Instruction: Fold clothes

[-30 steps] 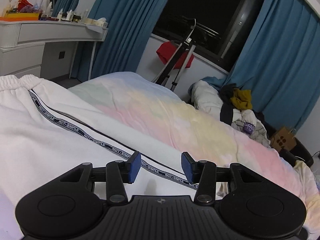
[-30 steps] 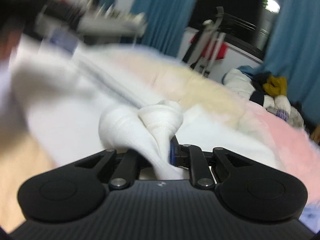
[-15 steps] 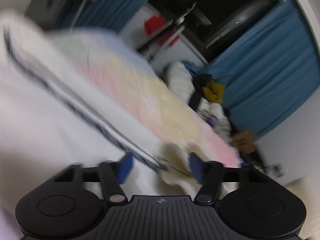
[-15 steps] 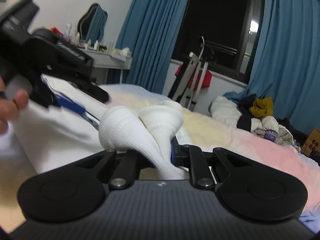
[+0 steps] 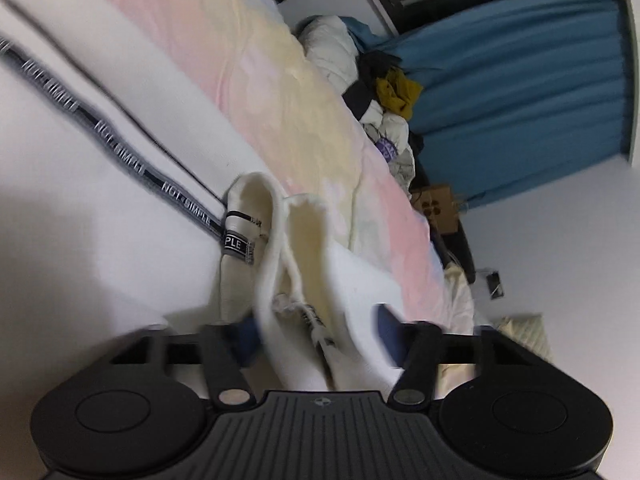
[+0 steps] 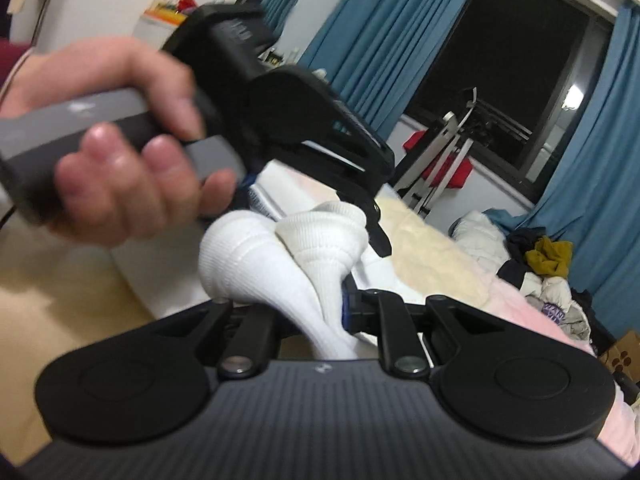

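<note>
White sweatpants [image 5: 100, 208] with a black "NOT SIMPLE" side stripe lie on the bed. In the left wrist view my left gripper [image 5: 316, 332] has its blue pads apart around the bunched ribbed cuff [image 5: 296, 264] of a trouser leg; the cloth fills the gap. In the right wrist view my right gripper [image 6: 320, 312] is shut on another white ribbed cuff [image 6: 288, 256], held above the bed. The left gripper's black body [image 6: 280, 120] and the hand holding it fill the upper left of that view.
A pastel pink and yellow bedcover [image 5: 304, 92] spreads beyond the pants. A heap of clothes [image 6: 548, 268] lies at the far end of the bed. Blue curtains [image 6: 600, 184], a dark window and a drying rack [image 6: 452, 152] stand behind. A cardboard box [image 5: 436, 208] sits beside the bed.
My left gripper tilted and moved down the pants leg from the stripe to the cuff, which now sits between its pads. The right gripper kept its cuff and came close to the left one.
</note>
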Tool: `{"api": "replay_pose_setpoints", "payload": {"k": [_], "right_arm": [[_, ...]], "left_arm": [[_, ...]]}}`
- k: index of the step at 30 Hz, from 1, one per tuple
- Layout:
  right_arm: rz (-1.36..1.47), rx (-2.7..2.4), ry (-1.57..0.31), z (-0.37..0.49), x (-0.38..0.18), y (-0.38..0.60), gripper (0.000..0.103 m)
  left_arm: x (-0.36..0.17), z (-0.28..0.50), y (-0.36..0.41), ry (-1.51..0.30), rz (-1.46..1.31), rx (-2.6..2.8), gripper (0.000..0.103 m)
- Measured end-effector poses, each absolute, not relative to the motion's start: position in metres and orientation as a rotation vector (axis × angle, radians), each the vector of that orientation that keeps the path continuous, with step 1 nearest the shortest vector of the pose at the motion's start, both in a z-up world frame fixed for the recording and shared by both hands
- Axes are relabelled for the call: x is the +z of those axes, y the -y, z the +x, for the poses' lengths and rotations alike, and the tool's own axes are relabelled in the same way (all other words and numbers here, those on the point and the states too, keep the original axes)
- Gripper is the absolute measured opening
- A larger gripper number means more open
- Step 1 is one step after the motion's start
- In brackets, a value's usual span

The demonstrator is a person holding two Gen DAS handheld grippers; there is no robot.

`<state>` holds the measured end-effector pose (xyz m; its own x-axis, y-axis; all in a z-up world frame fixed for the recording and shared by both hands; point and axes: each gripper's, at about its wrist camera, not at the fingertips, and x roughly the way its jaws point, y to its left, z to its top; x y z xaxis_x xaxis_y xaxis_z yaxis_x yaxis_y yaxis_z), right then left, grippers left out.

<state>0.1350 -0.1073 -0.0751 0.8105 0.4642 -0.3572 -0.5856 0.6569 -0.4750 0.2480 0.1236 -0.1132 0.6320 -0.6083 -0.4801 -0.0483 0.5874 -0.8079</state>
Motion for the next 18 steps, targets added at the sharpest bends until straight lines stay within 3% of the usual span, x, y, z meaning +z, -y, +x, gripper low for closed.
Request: {"api": "replay_pose_setpoints", "payload": {"k": [1,2,8,13,16,18], "right_arm": [[-0.615,0.593,-0.213,0.133,-0.077,0.104,0.015],[-0.617,0.587,-0.215,0.132,-0.078,0.101,0.015],[-0.517,0.575,-0.21,0.136,-0.074,0.093,0.019],[-0.183,0.647,-0.385,0.158,-0.065,0.105,0.025],[-0.038,0.692,-0.489,0.161,-0.057,0.121,0.036],[0.033,0.691,-0.53,0.158,-0.049,0.135,0.054]], "left_arm": [[-0.114,0.251,-0.123,-0.843,-0.878,-0.371,0.025],[-0.112,0.253,-0.123,-0.841,-0.858,-0.375,0.021],[-0.087,0.254,-0.125,-0.753,-0.736,-0.374,0.019],[-0.11,0.265,-0.139,-0.811,-0.713,-0.326,0.019],[-0.119,0.268,-0.141,-0.823,-0.704,-0.31,0.019],[-0.119,0.268,-0.139,-0.817,-0.688,-0.309,0.02]]}}
